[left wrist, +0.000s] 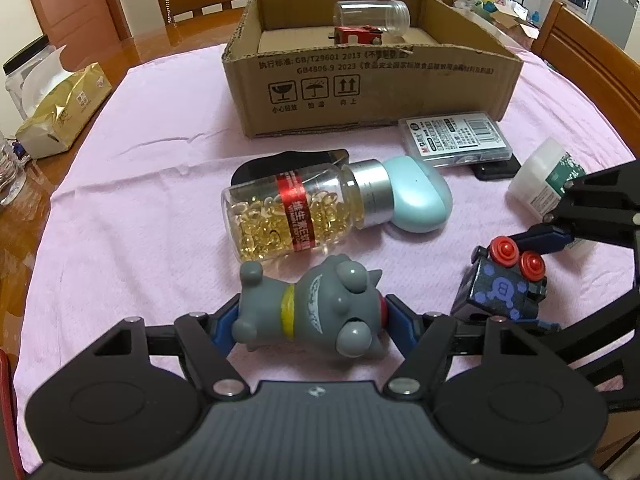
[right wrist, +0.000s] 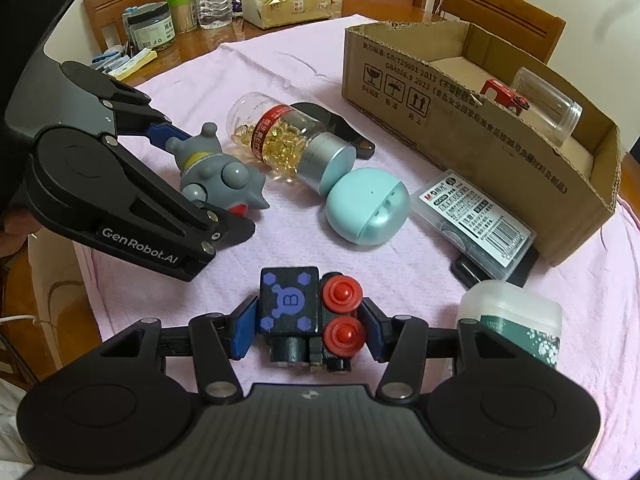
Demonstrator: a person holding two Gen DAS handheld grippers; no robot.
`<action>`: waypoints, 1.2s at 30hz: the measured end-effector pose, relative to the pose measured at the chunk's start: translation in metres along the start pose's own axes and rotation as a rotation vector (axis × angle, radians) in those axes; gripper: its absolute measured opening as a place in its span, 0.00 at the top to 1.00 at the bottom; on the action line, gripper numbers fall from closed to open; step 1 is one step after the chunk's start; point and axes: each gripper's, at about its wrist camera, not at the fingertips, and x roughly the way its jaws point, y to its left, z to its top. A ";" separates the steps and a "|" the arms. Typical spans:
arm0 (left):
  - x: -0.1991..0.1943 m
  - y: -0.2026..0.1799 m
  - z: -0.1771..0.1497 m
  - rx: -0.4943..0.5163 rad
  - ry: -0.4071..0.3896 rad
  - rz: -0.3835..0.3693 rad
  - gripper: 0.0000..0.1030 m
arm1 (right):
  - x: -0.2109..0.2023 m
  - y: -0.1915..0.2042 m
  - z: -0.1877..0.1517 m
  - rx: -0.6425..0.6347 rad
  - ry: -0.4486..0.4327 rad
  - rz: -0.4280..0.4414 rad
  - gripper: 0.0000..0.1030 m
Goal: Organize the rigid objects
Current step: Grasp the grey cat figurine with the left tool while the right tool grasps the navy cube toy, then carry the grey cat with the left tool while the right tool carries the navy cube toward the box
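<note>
My left gripper [left wrist: 310, 314] is shut on a grey monster figurine [left wrist: 308, 308] with a yellow collar, lying on the pink cloth; it also shows in the right wrist view [right wrist: 218, 176]. My right gripper [right wrist: 308, 320] is shut on a black toy train block [right wrist: 310, 312] with blue marks and red wheels, also seen in the left wrist view [left wrist: 504, 284]. A cardboard box [left wrist: 360, 88] at the back holds a red toy [left wrist: 356, 35] and a clear empty jar [left wrist: 372, 16].
On the cloth lie a capsule bottle [left wrist: 296, 212], a teal earbud case [left wrist: 420, 196], a black object [left wrist: 288, 160], a clear card case [left wrist: 456, 140] and a white-green tub [left wrist: 548, 176]. A tissue pack [left wrist: 60, 116] and jars [right wrist: 154, 26] stand on the wooden table. Chairs surround it.
</note>
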 end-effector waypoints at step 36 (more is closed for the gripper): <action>-0.077 0.021 0.124 0.180 -0.142 -0.129 0.31 | -0.088 -0.066 0.075 0.063 -0.123 -0.133 0.46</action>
